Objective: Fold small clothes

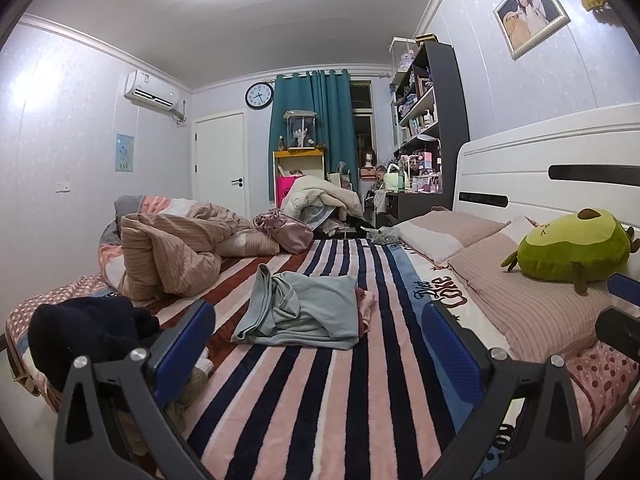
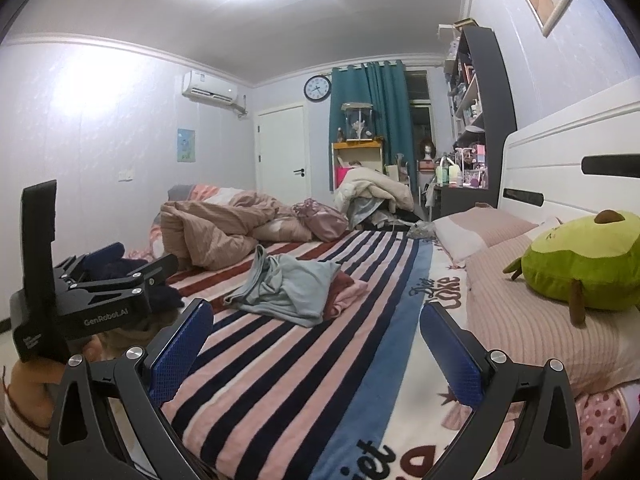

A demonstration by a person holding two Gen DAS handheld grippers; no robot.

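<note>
A crumpled light blue-grey garment (image 1: 304,312) lies in the middle of the striped blanket (image 1: 320,392), over a pink garment (image 1: 366,304). Both also show in the right wrist view: the blue-grey one (image 2: 292,288), the pink one (image 2: 348,292). A dark navy garment (image 1: 88,332) lies at the bed's left edge. My left gripper (image 1: 320,336) is open and empty, held short of the blue-grey garment. My right gripper (image 2: 316,332) is open and empty, to the right of the left one, also short of the clothes. The left gripper's body (image 2: 100,292) shows in the right wrist view.
A bunched beige duvet (image 1: 176,248) and a pink bag (image 1: 286,230) lie at the far end of the bed. Pillows (image 1: 532,296) and a green avocado plush (image 1: 572,248) sit by the white headboard (image 1: 560,168) on the right. A cluttered desk and shelf (image 1: 424,140) stand beyond.
</note>
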